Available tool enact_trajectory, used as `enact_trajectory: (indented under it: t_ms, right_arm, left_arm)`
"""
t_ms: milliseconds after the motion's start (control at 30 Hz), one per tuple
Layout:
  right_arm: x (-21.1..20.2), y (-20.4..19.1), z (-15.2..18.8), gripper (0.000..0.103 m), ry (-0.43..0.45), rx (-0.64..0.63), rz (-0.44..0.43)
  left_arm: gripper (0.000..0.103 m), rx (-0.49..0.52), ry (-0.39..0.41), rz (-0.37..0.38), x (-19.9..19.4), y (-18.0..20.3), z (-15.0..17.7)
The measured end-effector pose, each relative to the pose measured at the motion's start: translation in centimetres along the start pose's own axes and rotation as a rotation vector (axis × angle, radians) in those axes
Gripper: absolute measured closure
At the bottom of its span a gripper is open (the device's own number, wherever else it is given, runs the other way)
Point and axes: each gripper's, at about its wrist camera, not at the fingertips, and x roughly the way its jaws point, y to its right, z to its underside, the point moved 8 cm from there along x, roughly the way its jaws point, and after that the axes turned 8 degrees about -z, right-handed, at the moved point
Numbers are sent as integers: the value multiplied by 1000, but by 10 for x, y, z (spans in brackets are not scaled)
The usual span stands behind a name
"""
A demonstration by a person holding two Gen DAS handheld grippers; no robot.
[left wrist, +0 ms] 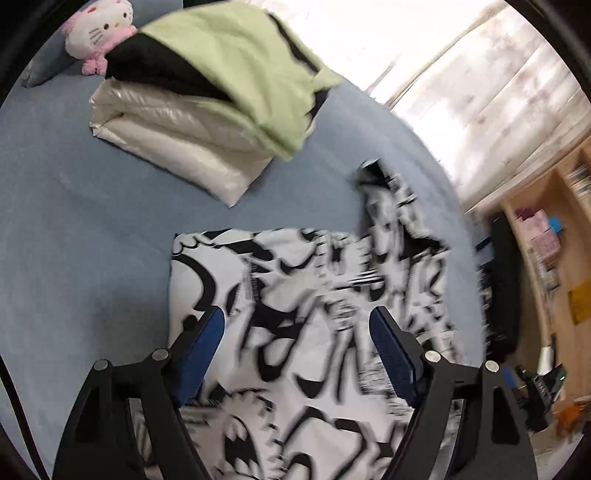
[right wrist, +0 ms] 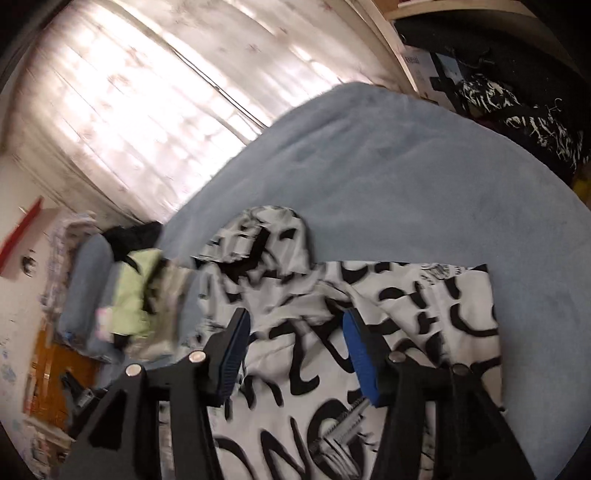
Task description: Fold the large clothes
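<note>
both grippers spread above the printed shirt

your left gripper (left wrist: 297, 343) and right gripper (right wrist: 293, 338) are spread wide, pinching nothing. the black-and-white shirt (left wrist: 314, 295) lies on the blue bed (left wrist: 81, 229), lower centre of both frames. folded clothes (left wrist: 207, 99) sit stacked upper left.

Place: we see a home bedroom.
Bed: blue sheet (left wrist: 92, 229) we work over.
Window: sheer curtains (right wrist: 129, 103).
Personal touches: plush cat toy (left wrist: 98, 31), wooden shelves (left wrist: 546, 236).
</note>
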Motion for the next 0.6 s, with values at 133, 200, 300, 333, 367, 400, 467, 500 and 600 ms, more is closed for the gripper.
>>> enact_trajectory:
  t_ms: [133,200,300,333,367,400,467,500,600]
  right_arm:
    - [32,38,9,50,-101,-36,86]
    - [45,51,13,50,-140,-49,115]
    - [63,62,18,50,-189,-57,116]
    - [69,63,20,50,-204,-53,106]
    - [75,62,22,50,-222,-52,89]
    - [80,60,24,50,-229,-61,86]
    - [91,58,26,50,-259,-95,92]
    - [99,59,29,50,-279,-115,110]
    - [113,63,35,51,-287,-144,162]
  left_arm:
    - [24,123,-55,-97,40,-7,6]
    - [24,185,-73,-133,57,-6,9]
    - [24,256,-110,-170,77,-2,16]
    - [25,274,-116,-180,82,-2,19]
    - [25,293,-119,-182,85,0,21]
    - [27,317,-120,-180,88,3,23]
    - [29,367,-111,-184,93,11,26]
    - [31,403,-103,-200,96,14,28]
    - [65,449,-106,-212,103,21,29]
